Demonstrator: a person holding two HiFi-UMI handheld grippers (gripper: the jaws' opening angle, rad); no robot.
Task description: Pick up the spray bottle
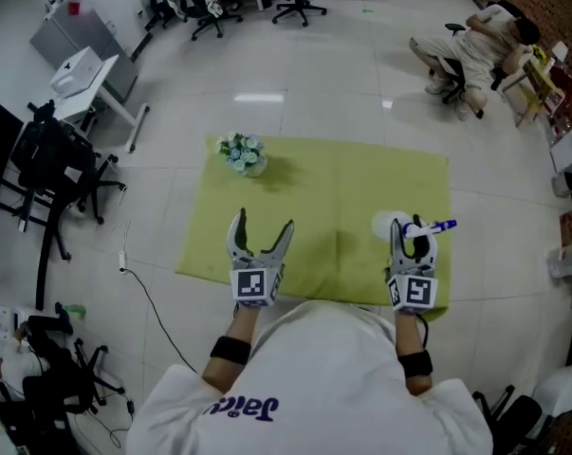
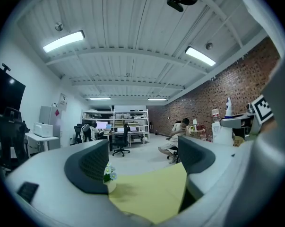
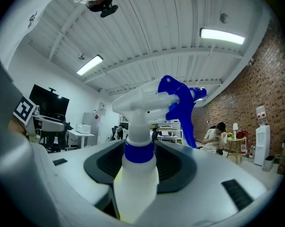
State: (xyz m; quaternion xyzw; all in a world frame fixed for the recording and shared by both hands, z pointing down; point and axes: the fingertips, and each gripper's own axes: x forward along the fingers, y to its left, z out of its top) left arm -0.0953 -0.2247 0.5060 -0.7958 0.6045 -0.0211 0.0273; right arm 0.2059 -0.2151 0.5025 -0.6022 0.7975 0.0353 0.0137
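The spray bottle [image 3: 135, 174] has a cloudy white body that narrows upward to a blue collar. Above the collar sits a white spray head with a blue trigger [image 3: 180, 109] hanging down in front and a short blue nozzle tip. In the right gripper view it stands upright, and its trigger and nozzle face the right of that view.

The right gripper [image 3: 141, 161] has its jaws pinching the bottle. The two dark ribbed pads press on either side of it at the collar and the shoulder just below. The head rises above the jaws and the body hangs below them. The pads cover only that narrow upper part, so most of the bottle shows in front of them.

From the head view the spray bottle [image 1: 392, 224] is at the tip of the right gripper [image 1: 414, 240], over the right part of the surface, which is covered by a yellow-green cloth [image 1: 333, 197]. Its blue nozzle sticks out to the right. I cannot tell whether its base touches the cloth.

The left gripper [image 1: 264, 222] is well apart from the bottle, over the cloth's near left part. Its jaws are spread with nothing between them. A small vase of flowers [image 1: 241, 153] stands beyond it near the far left corner
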